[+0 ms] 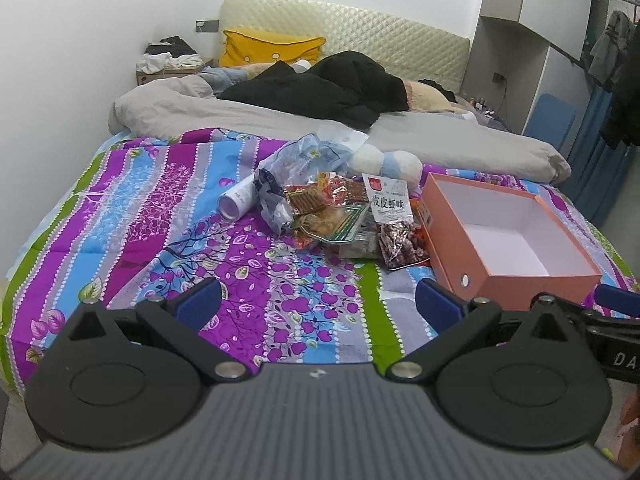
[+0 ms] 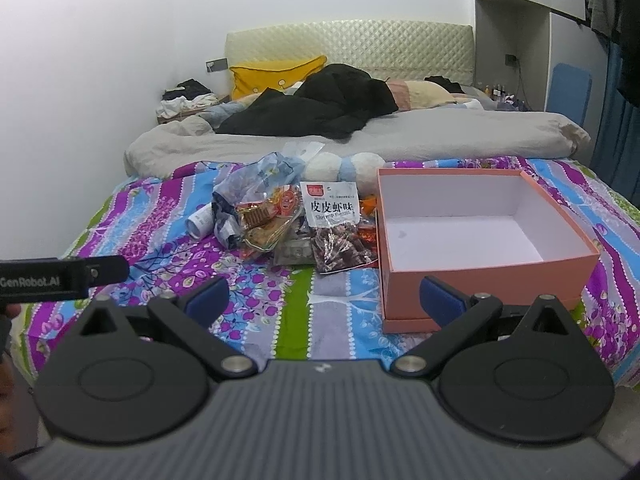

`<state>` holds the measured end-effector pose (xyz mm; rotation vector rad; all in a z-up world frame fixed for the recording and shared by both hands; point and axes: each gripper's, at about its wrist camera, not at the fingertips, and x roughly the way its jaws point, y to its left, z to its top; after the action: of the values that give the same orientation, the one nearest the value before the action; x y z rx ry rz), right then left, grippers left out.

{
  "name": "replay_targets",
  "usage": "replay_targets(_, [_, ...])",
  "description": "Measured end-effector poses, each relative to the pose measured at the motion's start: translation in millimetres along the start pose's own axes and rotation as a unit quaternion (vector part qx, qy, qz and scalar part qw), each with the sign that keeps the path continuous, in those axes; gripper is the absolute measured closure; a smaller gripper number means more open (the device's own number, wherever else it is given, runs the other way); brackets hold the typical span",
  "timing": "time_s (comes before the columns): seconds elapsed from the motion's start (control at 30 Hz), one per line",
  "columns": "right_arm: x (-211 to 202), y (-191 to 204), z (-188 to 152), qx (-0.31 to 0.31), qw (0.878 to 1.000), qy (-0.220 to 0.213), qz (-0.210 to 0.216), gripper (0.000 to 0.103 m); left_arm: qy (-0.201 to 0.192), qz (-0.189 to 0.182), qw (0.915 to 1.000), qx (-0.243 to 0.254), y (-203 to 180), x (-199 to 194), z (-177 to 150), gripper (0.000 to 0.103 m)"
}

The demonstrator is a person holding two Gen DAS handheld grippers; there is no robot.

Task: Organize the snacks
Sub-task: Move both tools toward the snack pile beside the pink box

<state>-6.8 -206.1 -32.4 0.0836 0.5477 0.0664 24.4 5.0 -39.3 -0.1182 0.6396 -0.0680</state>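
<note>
Snacks (image 2: 296, 228) piled beside empty pink box (image 2: 480, 276), both claws (image 1: 318, 308) (image 2: 324, 300) spread, holding nothing

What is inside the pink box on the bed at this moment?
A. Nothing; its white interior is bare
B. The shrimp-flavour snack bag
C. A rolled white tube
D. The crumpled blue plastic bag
A. The pink box shows only its bare white floor and walls, while the snack pile, including the shrimp-flavour bag, lies on the patterned bedspread to its left.
</note>
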Motion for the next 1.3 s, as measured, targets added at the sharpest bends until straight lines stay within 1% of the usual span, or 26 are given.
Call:
replay_targets(0.13, [2, 1, -1, 0.006, 1.0, 0.003, 0.003, 0.0, -0.003, -0.009, 0.9999, 0.01, -1, -2, -2, 0.0])
replay_targets(0.27, [5, -1, -2, 0.012, 1.0, 0.012, 0.0, 0.0, 0.002, -0.003, 0.9999, 0.011, 0, -1, -1, 0.0])
replay_targets(0.67, [4, -7, -4, 0.022, 1.0, 0.007, -0.013, 0.0, 0.013, -0.015, 0.9997, 0.017, -6, 4, -3, 0.0])
replay_targets(1.3, [9, -8, -8, 0.03, 1.0, 0.008, -0.006, 0.0, 0.022, -0.026, 0.9992, 0.018, -6, 14, 0, 0.0])
